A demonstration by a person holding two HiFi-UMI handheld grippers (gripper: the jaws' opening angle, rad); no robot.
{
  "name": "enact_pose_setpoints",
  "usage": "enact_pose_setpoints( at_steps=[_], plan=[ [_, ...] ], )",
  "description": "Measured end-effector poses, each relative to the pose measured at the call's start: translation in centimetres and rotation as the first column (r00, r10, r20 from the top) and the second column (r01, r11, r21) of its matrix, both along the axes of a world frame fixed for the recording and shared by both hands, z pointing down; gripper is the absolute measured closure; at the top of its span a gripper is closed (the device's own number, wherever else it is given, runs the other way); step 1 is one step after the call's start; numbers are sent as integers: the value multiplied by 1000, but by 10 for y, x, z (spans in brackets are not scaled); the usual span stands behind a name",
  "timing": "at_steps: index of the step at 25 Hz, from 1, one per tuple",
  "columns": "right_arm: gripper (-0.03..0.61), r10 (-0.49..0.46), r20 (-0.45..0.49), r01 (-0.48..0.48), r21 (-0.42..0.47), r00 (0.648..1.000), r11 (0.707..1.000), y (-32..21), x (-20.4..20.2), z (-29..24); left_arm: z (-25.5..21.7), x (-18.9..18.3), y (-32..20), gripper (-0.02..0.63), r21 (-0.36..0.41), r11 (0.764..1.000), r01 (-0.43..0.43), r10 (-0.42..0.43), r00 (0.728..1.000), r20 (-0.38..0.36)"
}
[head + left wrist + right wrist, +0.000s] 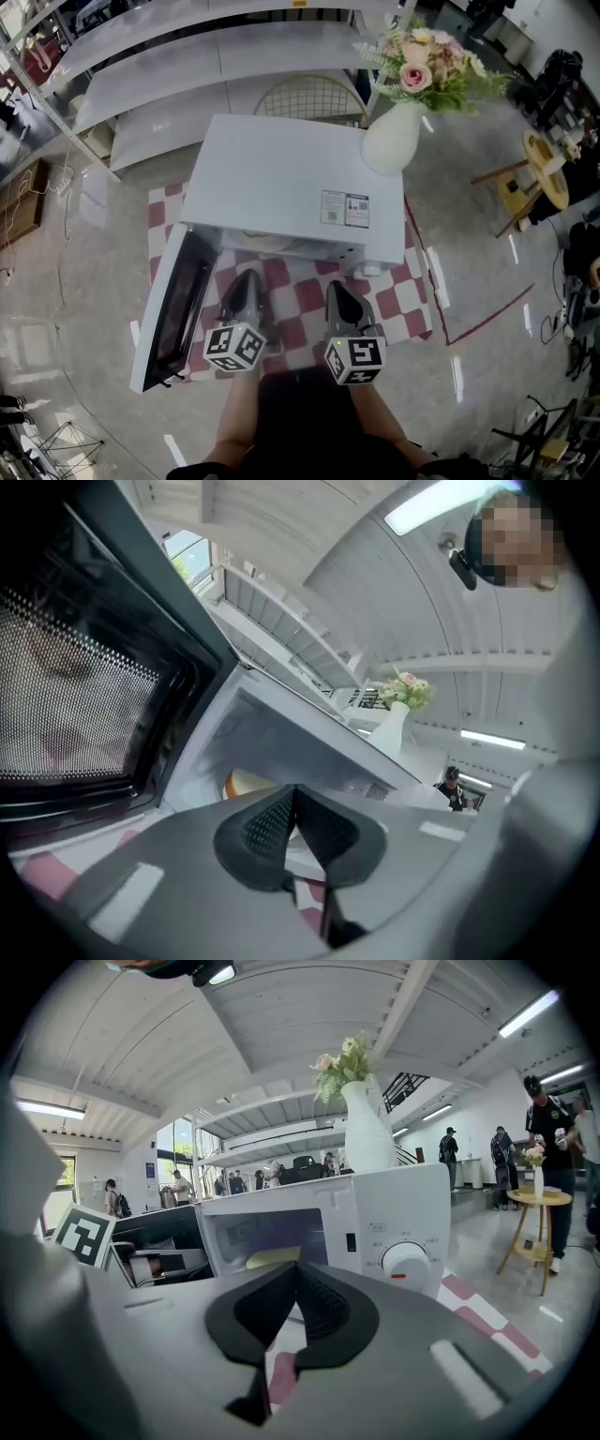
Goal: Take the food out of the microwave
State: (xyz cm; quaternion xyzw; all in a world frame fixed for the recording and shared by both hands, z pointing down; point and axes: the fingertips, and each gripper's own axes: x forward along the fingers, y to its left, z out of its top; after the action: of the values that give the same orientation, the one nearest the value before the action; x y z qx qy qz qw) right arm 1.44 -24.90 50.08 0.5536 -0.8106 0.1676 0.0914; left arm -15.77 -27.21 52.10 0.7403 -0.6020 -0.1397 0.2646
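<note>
Large public hall: polished floor (84, 281), several bystanders (548, 1138).

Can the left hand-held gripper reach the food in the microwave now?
Likely yes: the door stands open, nothing blocks the left hand-held gripper from the food, but its jaws are shut.

a white microwave (281, 173) is sitting on a red-and-white checked cloth (302, 302), its door (176, 314) hanging wide open to the left. a white vase (392, 139) of pink flowers (427, 61) is standing at its right rear corner (on the top or just beside it, hard to tell). the left gripper (248, 275) and right gripper (335, 286) are pointing side by side at the open front, tips drawn together.
</note>
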Motion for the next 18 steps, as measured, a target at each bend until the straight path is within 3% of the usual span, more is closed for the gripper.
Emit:
enact_pose_setpoints(
  at_steps=[4, 8, 13, 18],
  plan=[
    [578, -8, 13, 9, -16, 1000, 1000, -1, 0, 6, 8, -2, -4, 603, -1, 999, 37, -37, 988, -148],
    [578, -11, 56, 12, -30, 998, 999, -3, -1, 6, 17, -4, -9, 603, 1, 997, 73, -68, 941, -331],
    [578, -5, 61, 8, -44, 998, 999, -3, 2, 10, 28, 2, -15, 603, 12, 998, 68, -57, 903, -426],
    [578, 0, 65, 4, -59, 998, 998, -3, 2, 15, 46, 7, -24, 603, -25, 999, 47, -53, 850, -524]
  ],
)
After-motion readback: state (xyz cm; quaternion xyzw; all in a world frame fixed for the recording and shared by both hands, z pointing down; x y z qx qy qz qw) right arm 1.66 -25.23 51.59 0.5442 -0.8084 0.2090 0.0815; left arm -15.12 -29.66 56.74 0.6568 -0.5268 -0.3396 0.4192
